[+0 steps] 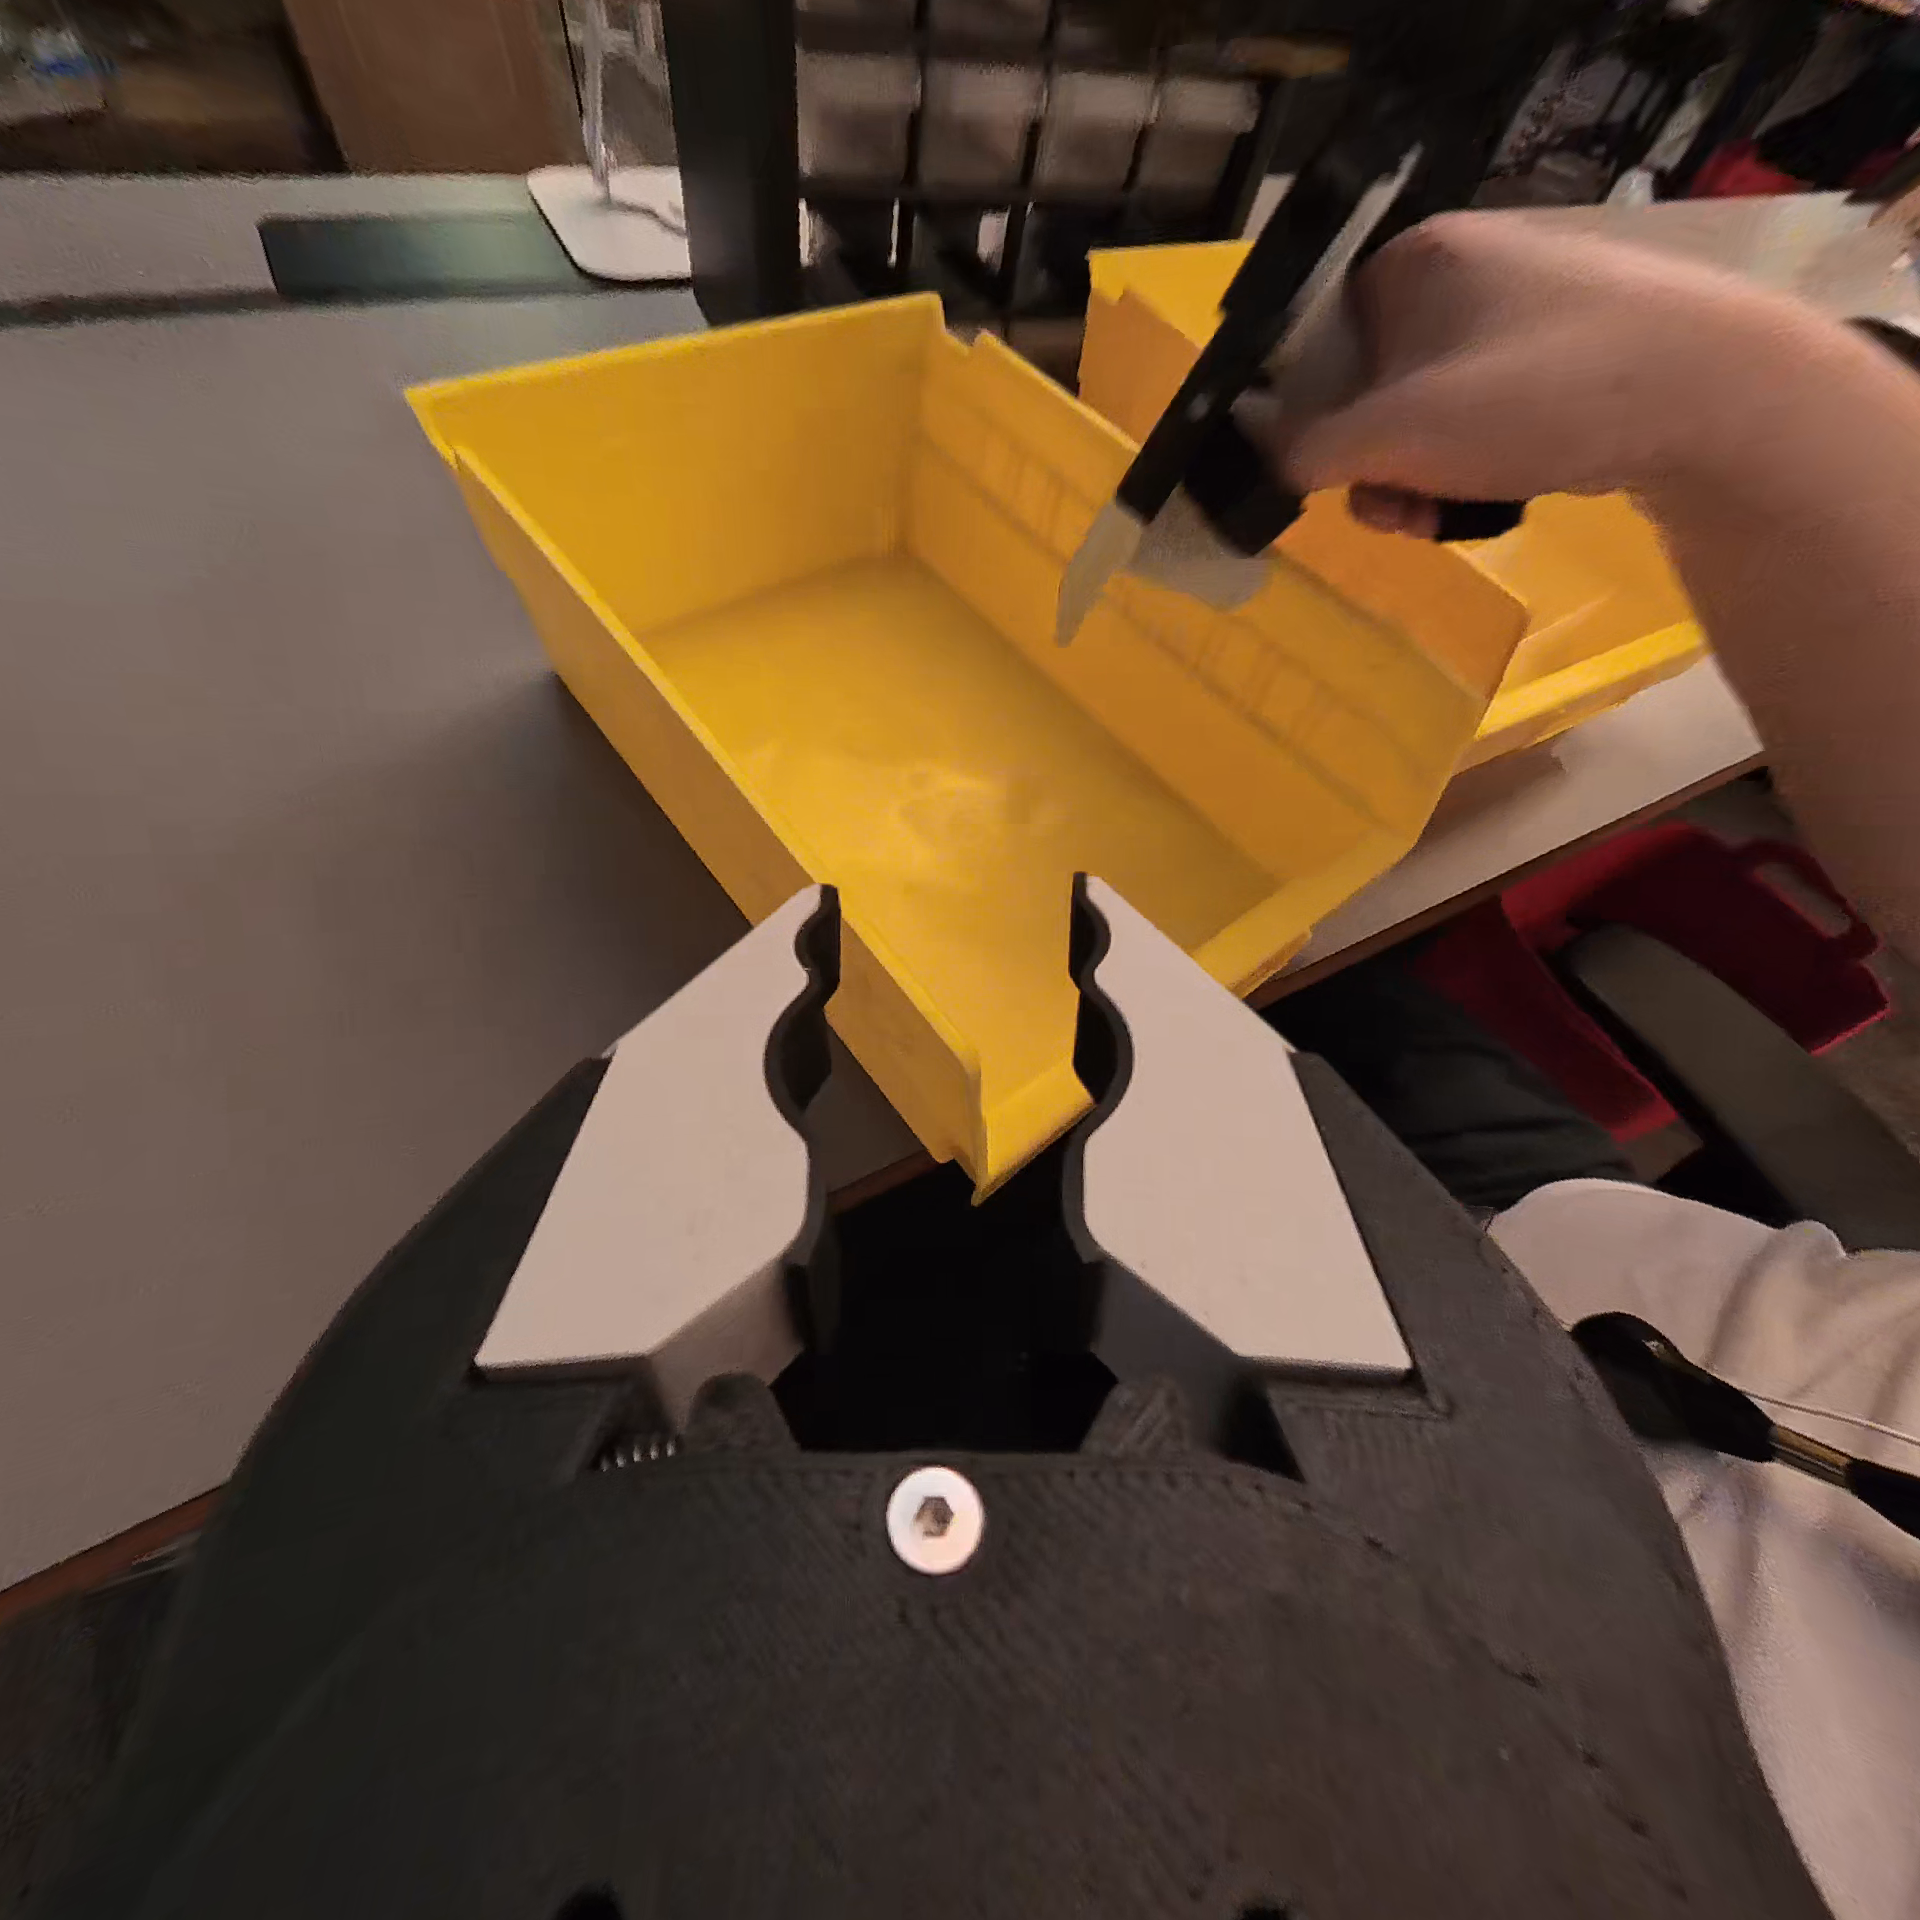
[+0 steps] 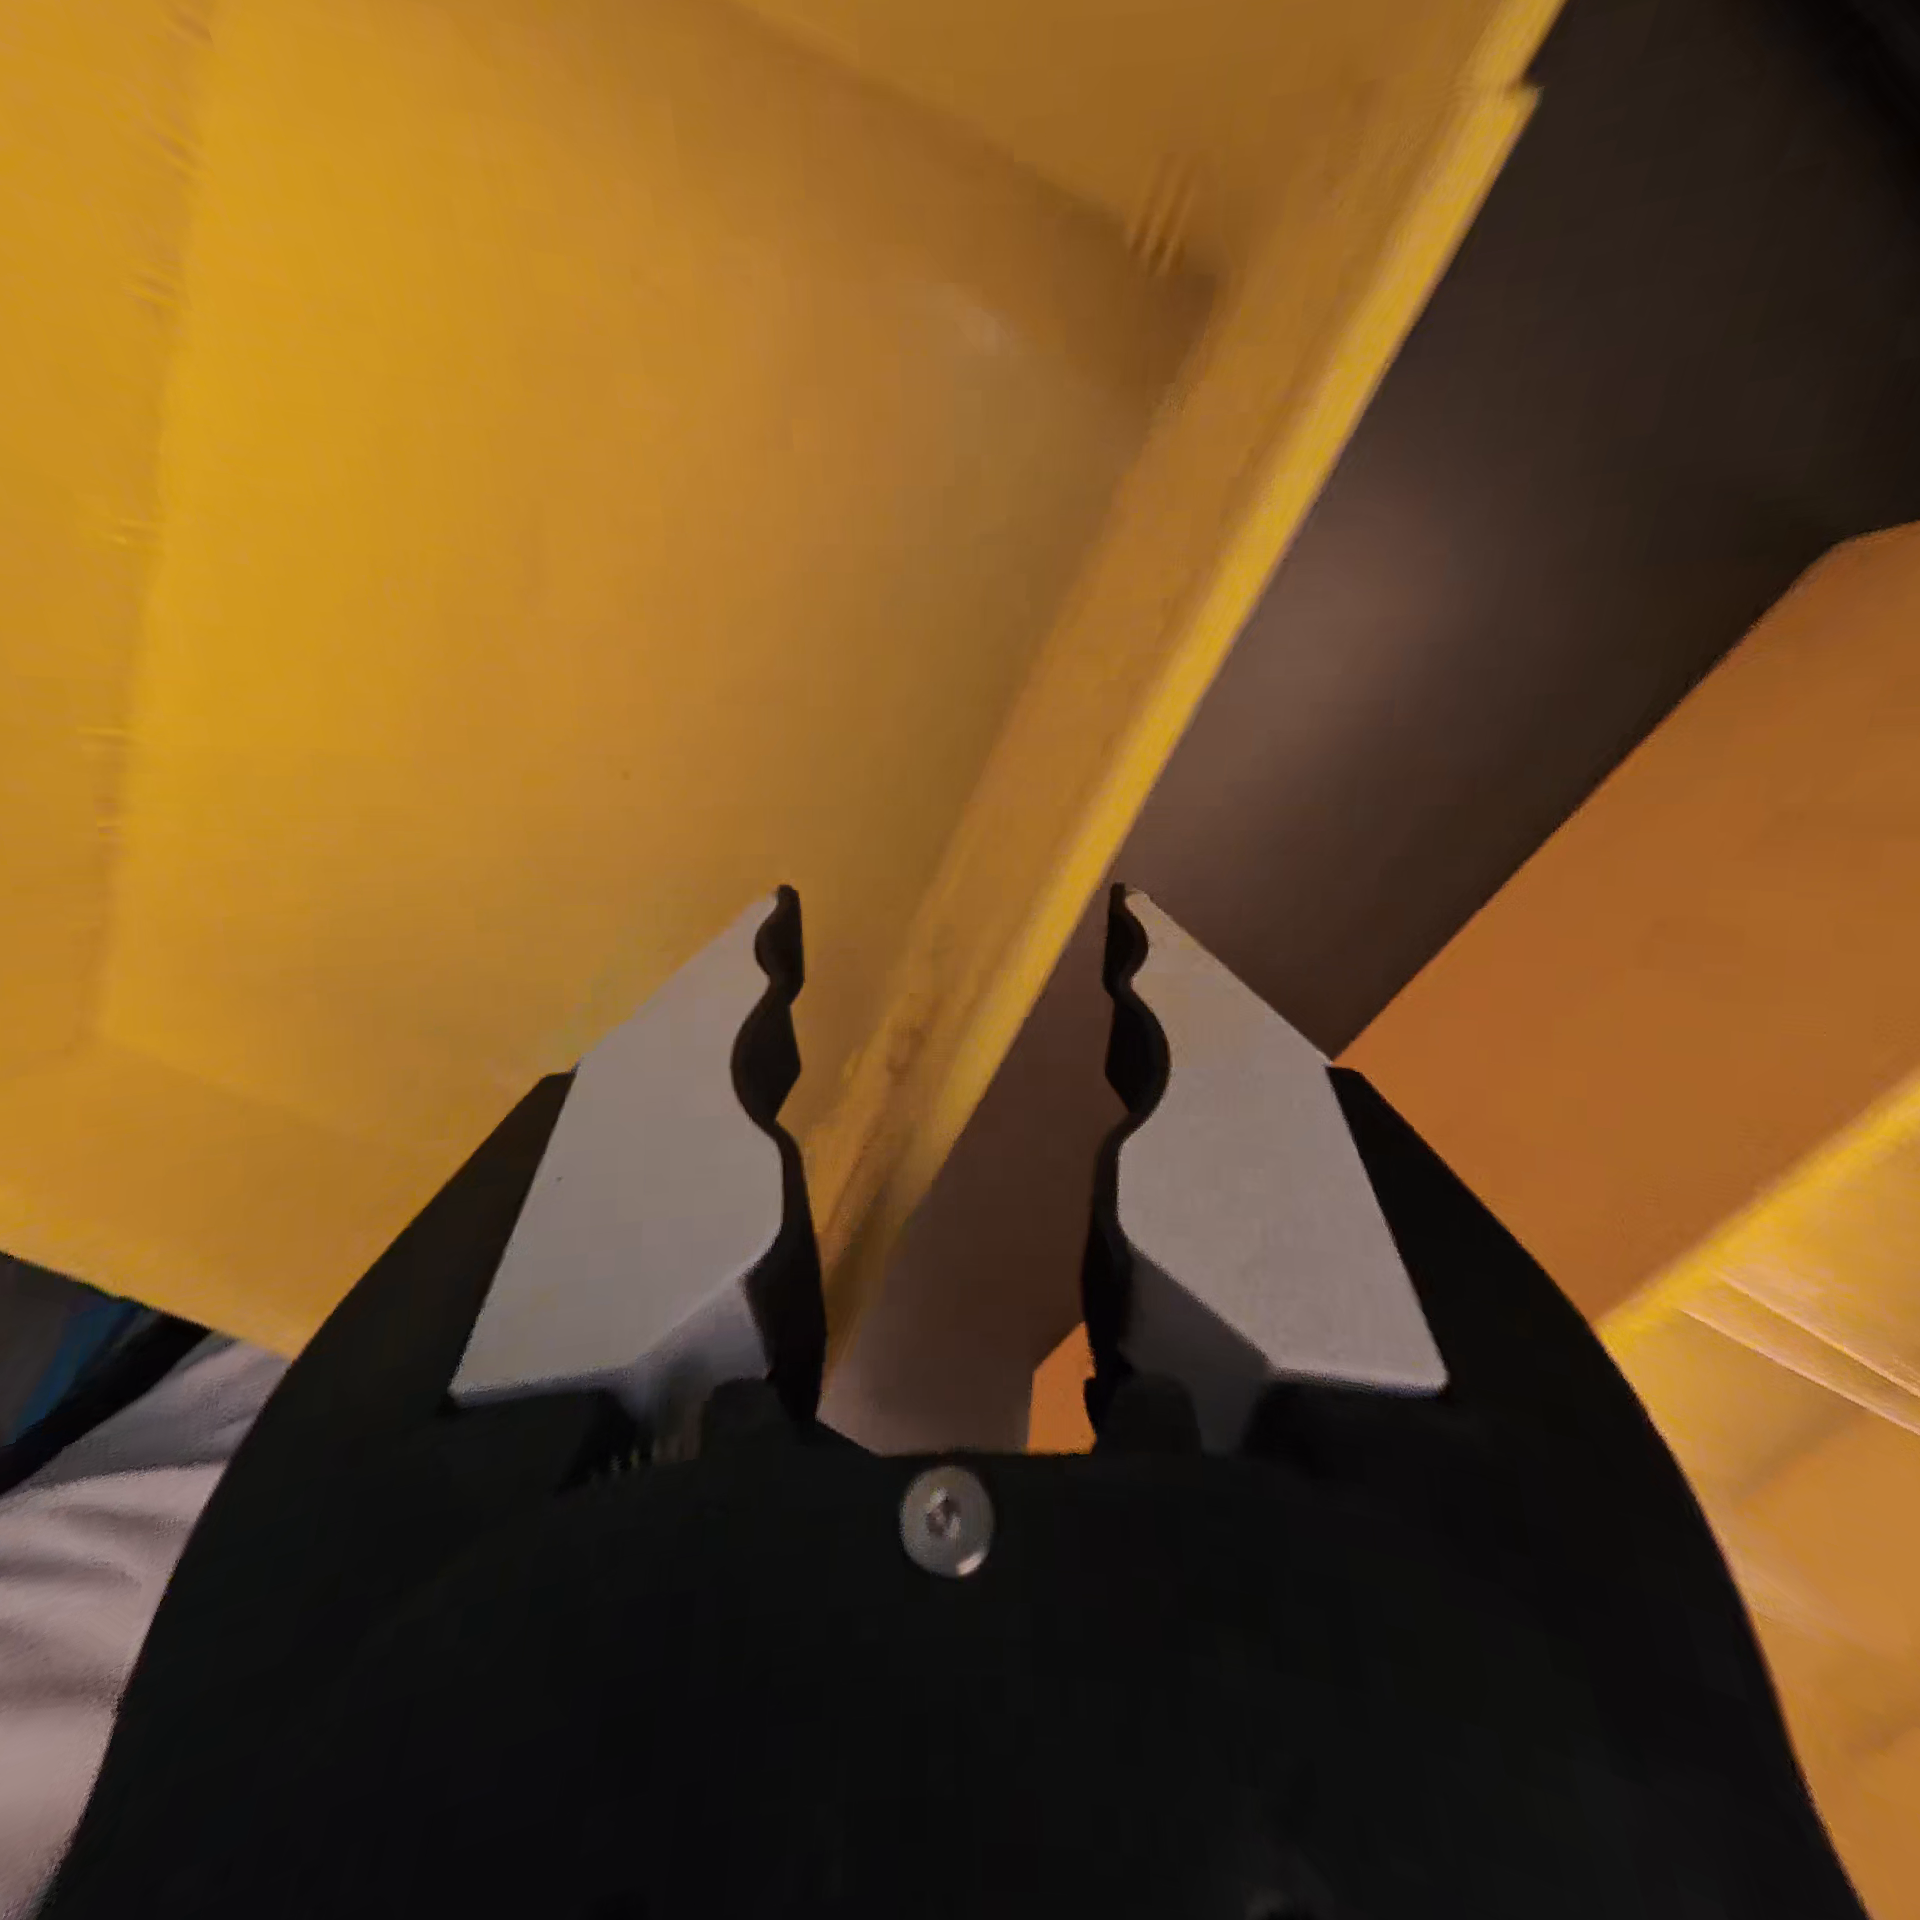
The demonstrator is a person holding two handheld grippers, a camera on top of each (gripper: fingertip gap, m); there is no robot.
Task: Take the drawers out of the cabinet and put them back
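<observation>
The left gripper (image 1: 951, 904) sits nearest the camera, its black body filling the lower part of the left wrist view. Its two grey fingers (image 1: 675, 1143) are apart, with the near corner of a yellow drawer (image 1: 935, 727) lying between them; the corner seems to touch the right finger's inner edge, with a gap on the left, so whether they pinch it cannot be told. The drawer is open-topped and empty and rests on a grey table (image 1: 260, 831) at its near edge, set at a slant with its long side running far-left to near-right.

A second drawer (image 1: 1600, 613), also yellow, lies just right of the first and partly behind it. Above the first drawer's right wall hangs the right gripper (image 1: 1132, 571), pointing down and held by a hand (image 1: 1538, 384) that comes in from the right.

In the right wrist view the right gripper's fingers (image 2: 644, 1195) stand apart with nothing between them. Beyond them, the yellow rim of the drawer (image 2: 1143, 675) runs diagonally, with dark table beside it.

At the far side of the table stands a dark cabinet (image 1: 1018, 125) with rows of small grey drawers, blurred. Near right, below the table edge, is something red (image 1: 1683, 935).
</observation>
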